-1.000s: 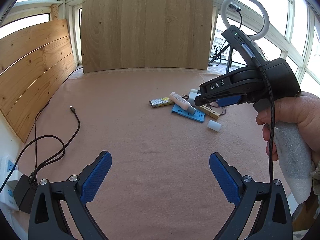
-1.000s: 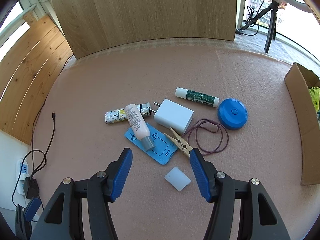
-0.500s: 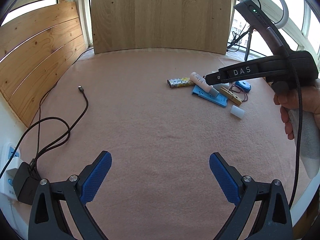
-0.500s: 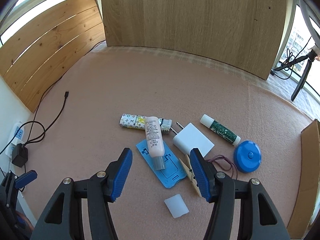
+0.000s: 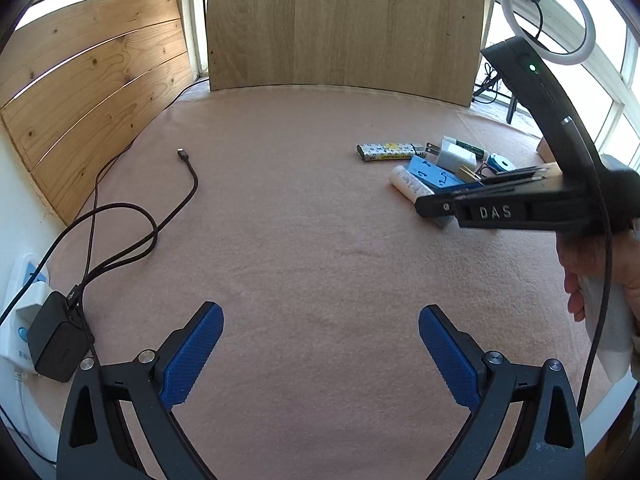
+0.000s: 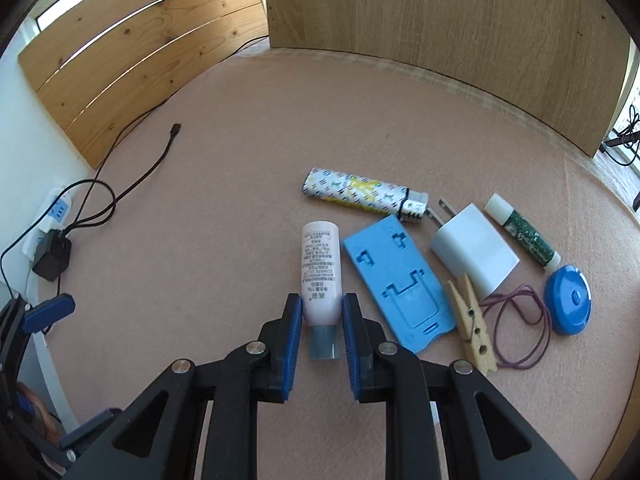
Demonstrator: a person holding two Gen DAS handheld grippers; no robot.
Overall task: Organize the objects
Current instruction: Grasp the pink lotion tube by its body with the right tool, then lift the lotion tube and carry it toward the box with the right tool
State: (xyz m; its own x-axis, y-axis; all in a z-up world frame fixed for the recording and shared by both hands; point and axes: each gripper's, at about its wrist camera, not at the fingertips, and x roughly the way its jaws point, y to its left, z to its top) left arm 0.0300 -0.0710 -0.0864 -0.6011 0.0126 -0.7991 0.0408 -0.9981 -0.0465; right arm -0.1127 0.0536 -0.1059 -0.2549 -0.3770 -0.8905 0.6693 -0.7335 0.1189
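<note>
The right tool (image 6: 318,312), pointed steeply down at the pink-covered desk (image 6: 248,184), has its blue jaws closing around the lower end of a small pink tube (image 6: 320,268), just above its grey cap; the pads sit at the tube's sides, though whether they already press on it cannot be told; the tube lies flat, its far end pointing away from the camera. Just right of it rests a blue plastic stand (image 6: 396,280), then a wooden clothespin (image 6: 472,320), a white charger plug (image 6: 476,250) and a purple elastic loop (image 6: 520,328); a patterned lighter (image 6: 360,192) lies beyond the tube, a green-and-white stick (image 6: 524,232) and a round blue tape measure (image 6: 568,300) at the far right. The left tool (image 5: 320,340) hangs with jaws wide apart and nothing between them, well apart from the cluster, over bare desk; a black cable (image 5: 188,168) trails from a charger block (image 5: 60,344) at the left edge; a person's hand (image 5: 592,272) grips the right tool's handle; wooden boards (image 5: 340,24) stand behind.
</note>
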